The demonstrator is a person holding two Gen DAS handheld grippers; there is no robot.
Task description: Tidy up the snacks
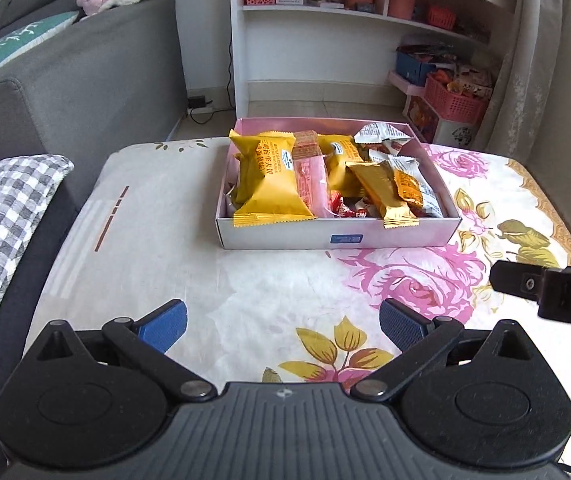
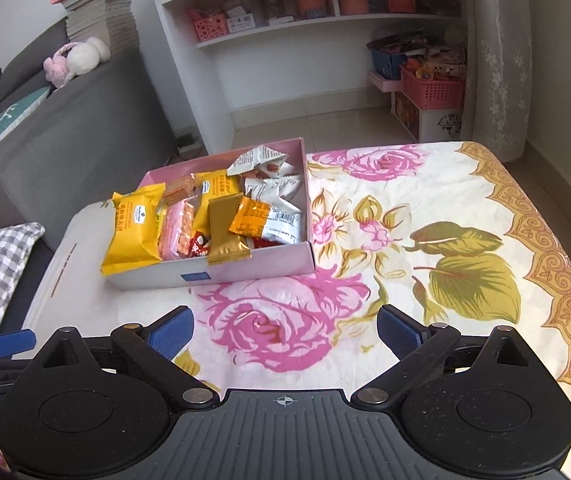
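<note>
Both grippers, left gripper (image 1: 283, 326) and right gripper (image 2: 285, 330), have their fingers spread wide with nothing between them, hovering over the flowery worktop (image 1: 269, 284). The pink snack box (image 1: 337, 236) sits mid-frame, stuffed with yellow packets (image 1: 271, 174) and a gold one (image 2: 225, 232).

Bench cloth (image 2: 425, 208) bare at 6 and 3 o'clock of snack box (image 1: 285, 236); sofa (image 1: 85, 80) blocks 9, shelf unit (image 1: 325, 40) blocks 12.

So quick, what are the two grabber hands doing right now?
Left gripper: open, holding nothing.
Right gripper: open, holding nothing.
</note>
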